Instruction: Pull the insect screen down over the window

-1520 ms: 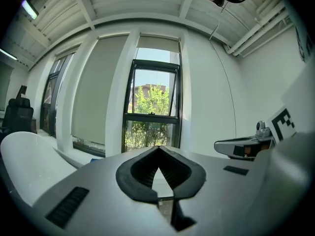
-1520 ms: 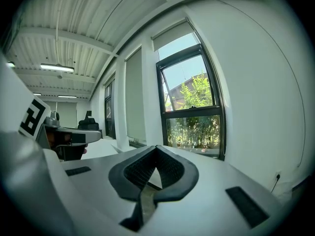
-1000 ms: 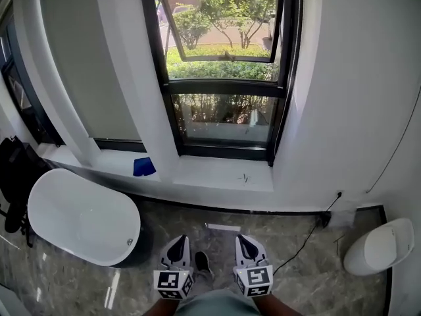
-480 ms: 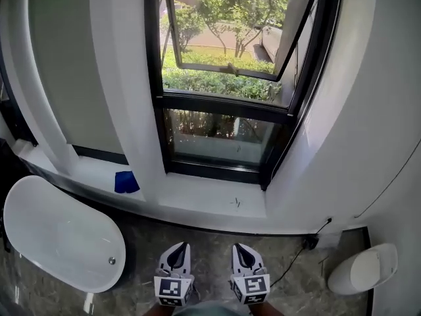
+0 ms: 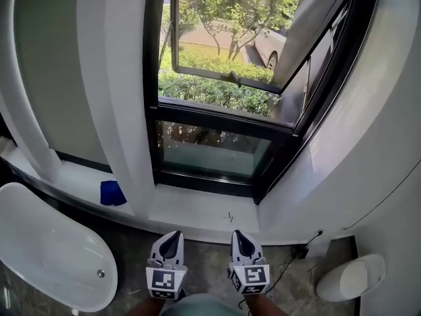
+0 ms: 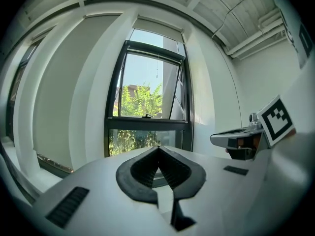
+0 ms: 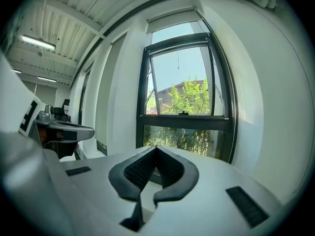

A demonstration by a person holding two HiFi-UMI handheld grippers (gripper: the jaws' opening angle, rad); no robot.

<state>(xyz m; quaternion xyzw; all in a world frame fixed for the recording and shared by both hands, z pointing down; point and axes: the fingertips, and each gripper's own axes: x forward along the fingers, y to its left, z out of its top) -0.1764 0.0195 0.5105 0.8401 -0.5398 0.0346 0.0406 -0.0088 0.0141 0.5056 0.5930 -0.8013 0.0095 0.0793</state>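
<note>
The black-framed window [image 5: 217,120] fills the wall ahead, its upper sash [image 5: 309,51] tilted open outward over a fixed lower pane [image 5: 210,153]. A thin cord [image 6: 157,68] hangs down in the upper opening, also seen as the cord [image 7: 178,58] from the right. A pale strip [image 7: 172,19] runs across the top of the opening; no screen covers the glass. My left gripper [image 5: 172,237] and right gripper [image 5: 238,236] are held low, side by side, well short of the window. Both are shut with nothing between the jaws, as the left gripper [image 6: 158,147] and right gripper [image 7: 156,147] show.
A white bathtub [image 5: 46,255] stands at the lower left. A blue cloth [image 5: 112,193] lies on the white sill [image 5: 197,212]. A white toilet [image 5: 352,278] sits at the lower right, with a black cable [image 5: 299,252] on the floor near it.
The head view has tilted up and drawn nearer the window, so more of the open sash shows. Both grippers stay low, side by side and shut.
</note>
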